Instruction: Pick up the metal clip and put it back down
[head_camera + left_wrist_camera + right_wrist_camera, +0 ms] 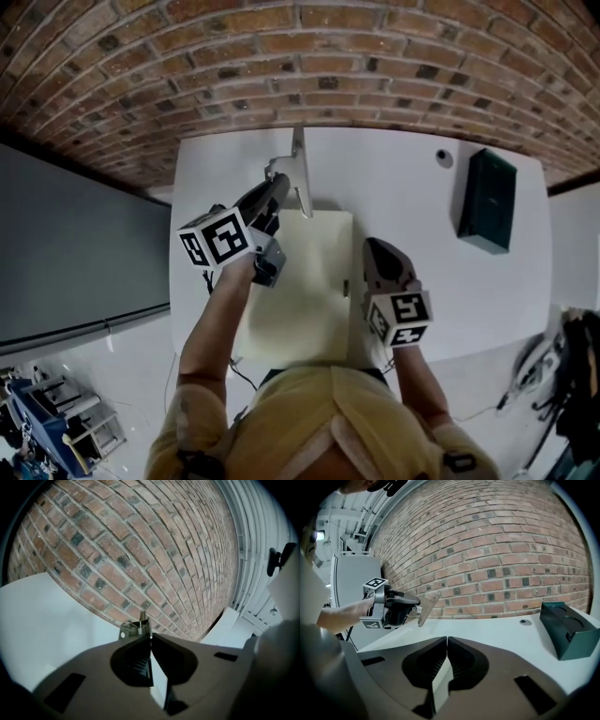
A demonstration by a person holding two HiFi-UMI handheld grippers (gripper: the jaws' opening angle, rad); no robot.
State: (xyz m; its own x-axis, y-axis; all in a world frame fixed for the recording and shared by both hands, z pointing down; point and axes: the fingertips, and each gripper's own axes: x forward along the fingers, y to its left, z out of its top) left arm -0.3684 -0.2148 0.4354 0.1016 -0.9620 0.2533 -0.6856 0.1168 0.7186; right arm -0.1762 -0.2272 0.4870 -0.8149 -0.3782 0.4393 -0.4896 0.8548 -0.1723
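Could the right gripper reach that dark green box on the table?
Probably yes: the green box stands alone on the white table, nothing between it and the right gripper, though its shut jaws must open first.

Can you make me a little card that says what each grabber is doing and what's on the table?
Left gripper: shut on the metal clip, held above the white table
Right gripper: shut, empty, beside the cream mat
Also on table: dark green box, at the right
Behind: brick wall
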